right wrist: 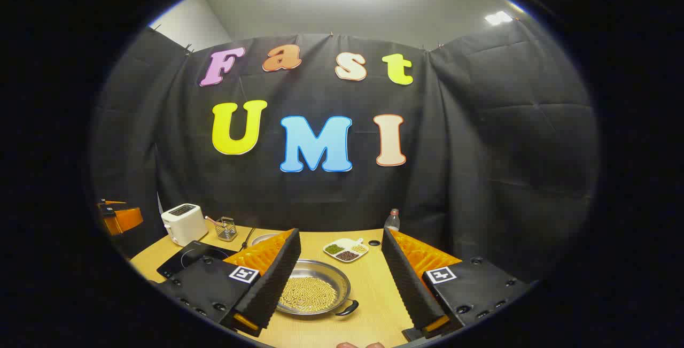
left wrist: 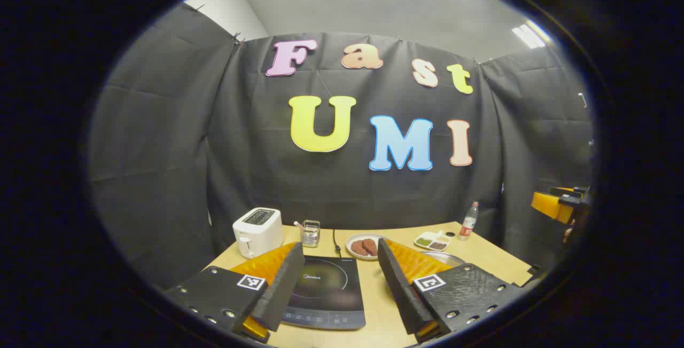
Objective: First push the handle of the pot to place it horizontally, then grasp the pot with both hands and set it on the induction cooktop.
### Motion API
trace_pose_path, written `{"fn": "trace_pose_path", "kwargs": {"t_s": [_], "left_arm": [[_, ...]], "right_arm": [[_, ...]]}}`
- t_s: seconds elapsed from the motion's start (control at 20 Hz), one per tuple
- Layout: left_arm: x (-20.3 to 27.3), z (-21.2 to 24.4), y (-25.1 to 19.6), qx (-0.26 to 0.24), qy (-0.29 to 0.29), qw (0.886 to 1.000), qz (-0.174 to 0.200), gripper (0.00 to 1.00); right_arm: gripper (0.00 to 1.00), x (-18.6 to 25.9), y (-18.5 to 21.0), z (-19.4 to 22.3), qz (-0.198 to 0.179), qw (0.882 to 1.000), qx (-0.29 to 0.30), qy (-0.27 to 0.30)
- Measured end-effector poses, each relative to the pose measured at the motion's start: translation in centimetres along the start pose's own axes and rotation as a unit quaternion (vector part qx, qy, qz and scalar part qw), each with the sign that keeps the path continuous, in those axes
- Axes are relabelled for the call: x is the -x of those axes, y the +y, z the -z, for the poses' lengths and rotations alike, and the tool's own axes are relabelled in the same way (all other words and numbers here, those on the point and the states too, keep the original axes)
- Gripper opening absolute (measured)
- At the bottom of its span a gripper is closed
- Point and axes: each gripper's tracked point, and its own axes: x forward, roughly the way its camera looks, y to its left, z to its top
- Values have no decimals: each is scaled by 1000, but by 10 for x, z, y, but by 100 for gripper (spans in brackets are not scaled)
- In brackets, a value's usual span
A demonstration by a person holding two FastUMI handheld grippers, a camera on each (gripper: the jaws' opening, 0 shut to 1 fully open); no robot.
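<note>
Both tongs wide apart, holding nothing, above the desk (right wrist: 374,289).
Handle-push step pending: right tongs (right wrist: 342,284) over bean-filled pot (right wrist: 312,292), left tongs (left wrist: 339,284) over induction cooktop (left wrist: 328,289); next, nudging pot handle (right wrist: 347,309) sideways.

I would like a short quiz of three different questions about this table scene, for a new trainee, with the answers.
1. True or false: the shallow metal pot with black handles holds pale beans.
2. The black induction cooktop lies between which gripper's fingers? A) left gripper B) right gripper
3. Fill in: the white toaster stands at the table's far ____ corner in the left gripper view.

Key: 1 true; 2 A; 3 left.
</note>
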Motion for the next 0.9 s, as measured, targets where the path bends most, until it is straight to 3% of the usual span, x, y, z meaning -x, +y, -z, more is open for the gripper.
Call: {"fn": "trace_pose_path", "kwargs": {"t_s": [0.35, 0.5, 0.65, 0.75, 0.9], "left_arm": [[-1, -4, 4, -16, -8, 1000, 11, 82], [-6, -5, 2, -11, -9, 1000, 17, 87], [-9, -9, 3, -6, -13, 1000, 19, 82], [-11, -6, 2, -3, -11, 1000, 22, 87], [-14, -2, 5, -5, -7, 1000, 24, 84]], "right_arm": [[96, 7, 1, 2, 6, 1000, -1, 10], [97, 7, 0, 4, 10, 1000, 8, 16], [97, 4, 1, 7, 13, 1000, 12, 21], [98, 3, 0, 8, 13, 1000, 5, 27], [98, 1, 0, 13, 14, 999, -3, 36]]}}
